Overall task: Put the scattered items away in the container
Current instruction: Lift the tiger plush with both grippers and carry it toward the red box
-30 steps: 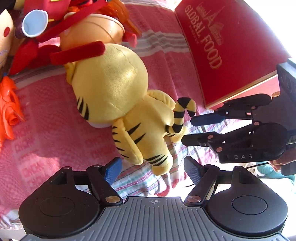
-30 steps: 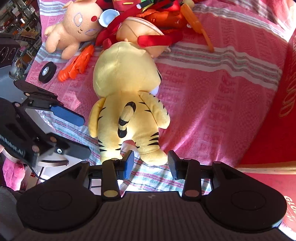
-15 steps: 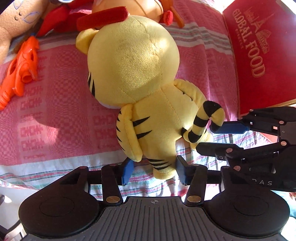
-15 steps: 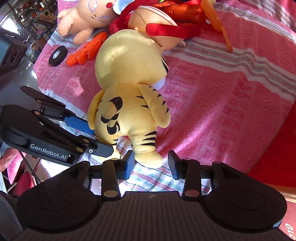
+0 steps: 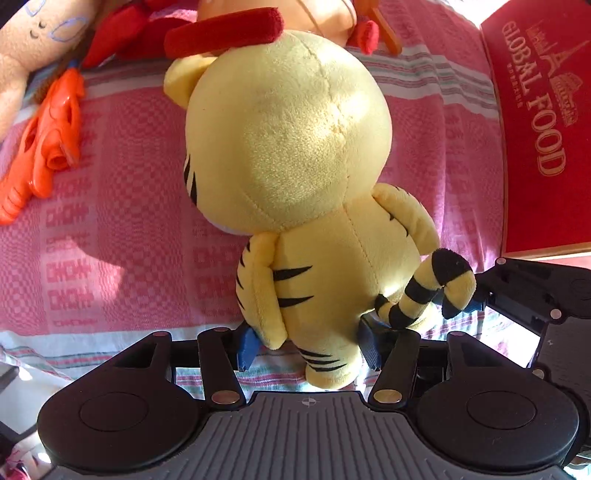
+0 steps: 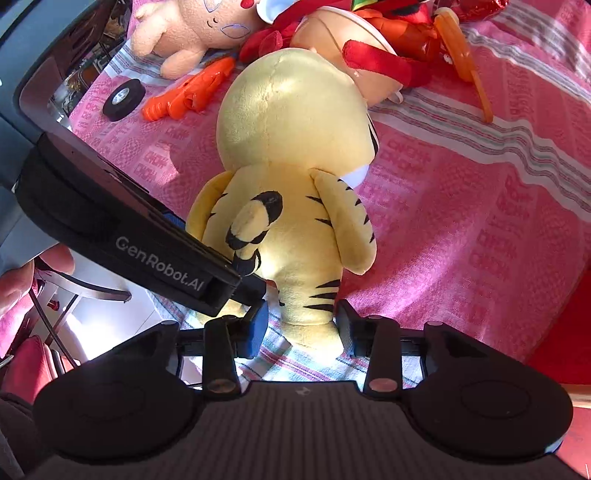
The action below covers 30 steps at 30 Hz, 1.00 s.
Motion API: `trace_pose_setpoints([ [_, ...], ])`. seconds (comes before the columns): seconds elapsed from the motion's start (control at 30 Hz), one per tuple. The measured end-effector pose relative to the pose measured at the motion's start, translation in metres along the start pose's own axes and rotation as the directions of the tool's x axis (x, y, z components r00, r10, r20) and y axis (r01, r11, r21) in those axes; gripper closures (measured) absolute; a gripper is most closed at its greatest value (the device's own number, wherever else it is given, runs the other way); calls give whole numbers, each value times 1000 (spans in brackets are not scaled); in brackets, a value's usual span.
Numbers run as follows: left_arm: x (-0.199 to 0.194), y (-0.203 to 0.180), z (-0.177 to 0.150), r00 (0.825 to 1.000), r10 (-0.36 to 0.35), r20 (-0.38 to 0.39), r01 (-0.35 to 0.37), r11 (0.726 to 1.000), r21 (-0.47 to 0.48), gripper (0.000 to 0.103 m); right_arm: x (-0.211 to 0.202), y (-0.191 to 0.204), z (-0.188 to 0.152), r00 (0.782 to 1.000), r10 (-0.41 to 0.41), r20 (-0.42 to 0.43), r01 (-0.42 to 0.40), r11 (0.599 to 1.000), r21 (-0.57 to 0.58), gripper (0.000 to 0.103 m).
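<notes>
A yellow tiger plush (image 5: 288,155) with black stripes lies face down on the pink checked cloth, also in the right wrist view (image 6: 295,147). My left gripper (image 5: 308,343) is open with its blue pads on either side of the plush's left leg. My right gripper (image 6: 301,325) is open around the other leg. The right gripper's fingers (image 5: 476,302) show at the plush's tail in the left wrist view. The left gripper's body (image 6: 159,266) crosses the left of the right wrist view. The red "Global Food" box (image 5: 539,122) lies at the right.
An orange toy gun (image 5: 44,144) (image 6: 188,92), a peach plush (image 6: 192,33), a black tape roll (image 6: 123,98), a tan bowl-like toy with red straps (image 6: 354,44) and an orange stick (image 6: 465,59) lie behind the tiger. The cloth's striped edge runs under both grippers.
Both grippers have moved in toward the tiger plush from its foot end, and their open fingers now straddle its legs. The plush has not moved.
</notes>
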<state>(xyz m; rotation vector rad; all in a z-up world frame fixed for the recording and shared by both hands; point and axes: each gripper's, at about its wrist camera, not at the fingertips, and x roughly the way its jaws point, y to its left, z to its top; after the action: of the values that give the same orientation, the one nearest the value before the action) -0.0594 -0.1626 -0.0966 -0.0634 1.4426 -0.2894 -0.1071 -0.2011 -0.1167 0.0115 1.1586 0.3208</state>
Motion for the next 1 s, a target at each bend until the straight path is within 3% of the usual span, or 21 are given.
trace_pose_setpoints([
  [0.1, -1, -1, -1, 1000, 13, 12, -13, 1000, 20, 44, 3, -4, 2, 1000, -3, -4, 3, 999, 41, 62],
  [0.33, 0, -3, 0, 1000, 9, 30, -11, 998, 63, 47, 3, 4, 0, 999, -36, 6, 36, 999, 7, 62],
  [0.43, -1, -2, -2, 999, -9, 36, 6, 996, 92, 49, 4, 10, 2, 997, -73, 7, 73, 997, -1, 71],
  [0.63, -16, 1, -14, 997, -8, 75, -4, 988, 157, 53, -6, 22, 5, 998, -58, -14, 59, 998, 15, 73],
  [1.0, -38, -7, -13, 993, -90, 69, 71, 967, 244, 55, -34, 29, 4, 996, -82, -16, 83, 994, 76, 74],
])
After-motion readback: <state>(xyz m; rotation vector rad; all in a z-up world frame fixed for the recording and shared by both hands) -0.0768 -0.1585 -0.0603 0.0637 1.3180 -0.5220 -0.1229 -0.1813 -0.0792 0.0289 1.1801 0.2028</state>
